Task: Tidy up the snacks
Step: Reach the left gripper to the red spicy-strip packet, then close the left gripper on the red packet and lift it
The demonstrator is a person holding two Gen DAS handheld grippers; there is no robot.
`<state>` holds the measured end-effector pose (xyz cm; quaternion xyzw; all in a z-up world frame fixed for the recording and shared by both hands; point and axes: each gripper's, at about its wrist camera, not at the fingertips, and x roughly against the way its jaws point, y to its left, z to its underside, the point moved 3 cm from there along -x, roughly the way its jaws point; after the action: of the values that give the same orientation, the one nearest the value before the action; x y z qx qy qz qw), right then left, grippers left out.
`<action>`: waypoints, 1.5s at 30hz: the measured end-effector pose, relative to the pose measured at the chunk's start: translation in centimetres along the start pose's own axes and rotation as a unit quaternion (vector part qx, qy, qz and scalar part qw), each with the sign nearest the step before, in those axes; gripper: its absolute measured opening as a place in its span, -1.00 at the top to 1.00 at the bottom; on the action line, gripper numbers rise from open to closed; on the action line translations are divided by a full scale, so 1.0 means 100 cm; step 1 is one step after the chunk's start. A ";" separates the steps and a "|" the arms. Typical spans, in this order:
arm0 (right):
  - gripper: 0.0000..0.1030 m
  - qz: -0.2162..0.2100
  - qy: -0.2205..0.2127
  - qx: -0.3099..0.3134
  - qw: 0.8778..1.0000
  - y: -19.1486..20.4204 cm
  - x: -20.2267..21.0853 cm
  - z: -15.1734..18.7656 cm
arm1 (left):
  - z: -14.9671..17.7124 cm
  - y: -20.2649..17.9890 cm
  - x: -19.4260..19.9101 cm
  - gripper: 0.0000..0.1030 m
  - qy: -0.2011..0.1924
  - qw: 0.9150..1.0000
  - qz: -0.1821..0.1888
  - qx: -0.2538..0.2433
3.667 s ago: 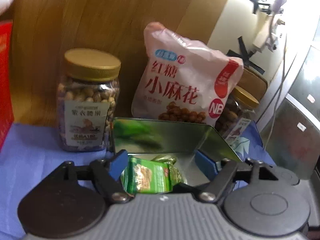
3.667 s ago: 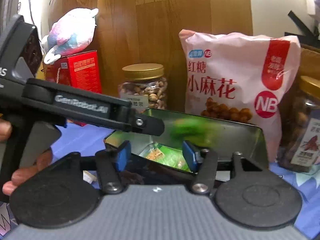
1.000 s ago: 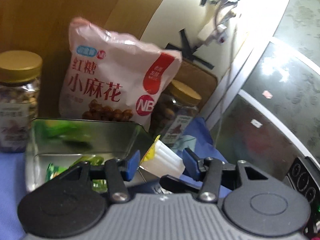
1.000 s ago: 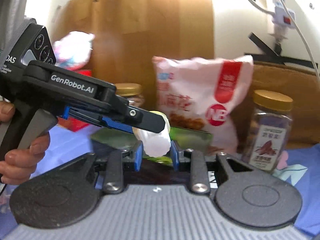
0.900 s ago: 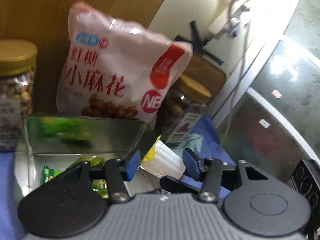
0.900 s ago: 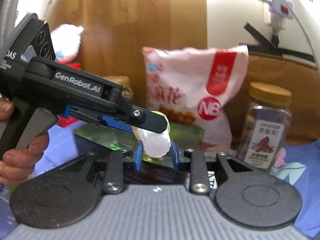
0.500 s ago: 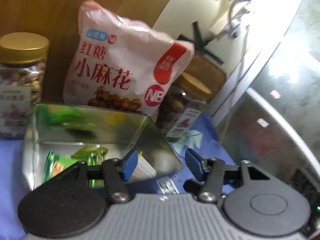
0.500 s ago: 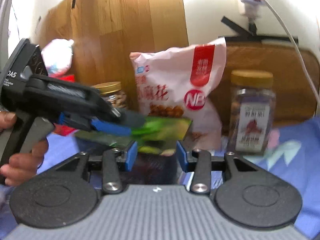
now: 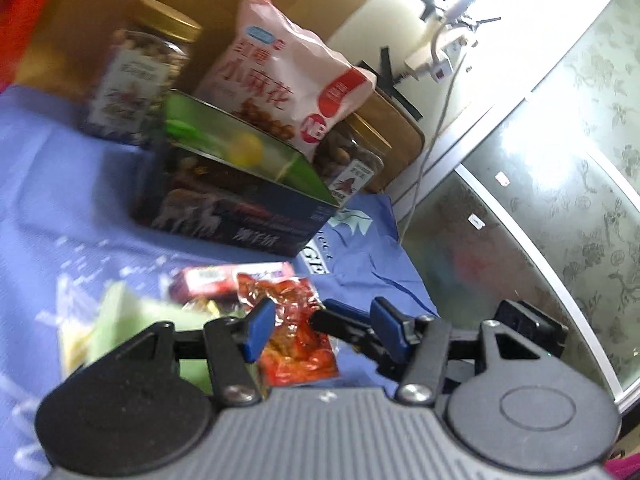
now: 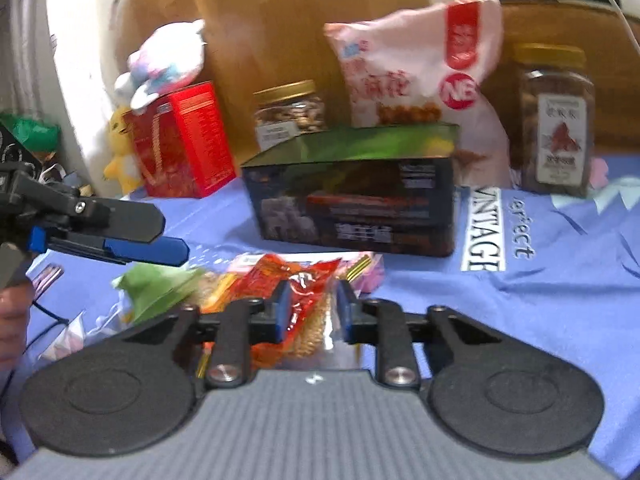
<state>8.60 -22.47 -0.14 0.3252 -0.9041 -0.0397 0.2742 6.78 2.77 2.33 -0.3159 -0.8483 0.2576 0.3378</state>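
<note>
The right claw (image 10: 311, 307) is closing, its blue pads astride the red snack packet (image 10: 298, 280), not visibly pressing it. The left claw (image 9: 323, 330) stands partly open, holding nothing, directly above the same red snack packet (image 9: 296, 336). That packet lies in a loose pile of wrapped snacks (image 10: 208, 284) on the blue-covered bench (image 10: 540, 300), just in front of the open tin box (image 10: 352, 200). Behind the tin box stand a pink snack bag (image 10: 420, 72) and two gold-lidded jars (image 10: 554, 120).

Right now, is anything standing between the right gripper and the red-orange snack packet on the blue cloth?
Nothing visible does. The right gripper, jaws closing, already has the red-orange snack packet between its fingers; the left gripper is off to the side.
</note>
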 end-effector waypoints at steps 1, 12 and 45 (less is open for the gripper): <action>0.65 -0.006 0.004 0.002 1.000 0.003 0.003 0.002 | 0.001 0.002 0.005 -0.04 -0.003 1.000 -0.001 0.003; 0.60 -0.064 0.031 0.014 0.997 0.037 0.042 0.032 | 0.032 0.013 0.039 -0.04 -0.007 1.000 0.007 0.028; 0.44 -0.227 0.114 -0.033 0.967 0.082 0.012 0.048 | 0.087 0.042 0.071 0.61 0.001 0.996 -0.020 0.092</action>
<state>0.73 -17.26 -1.61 0.5155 -0.7673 -0.0933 0.3699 -2.19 8.62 -3.08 -0.2670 -0.8265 0.3277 0.3718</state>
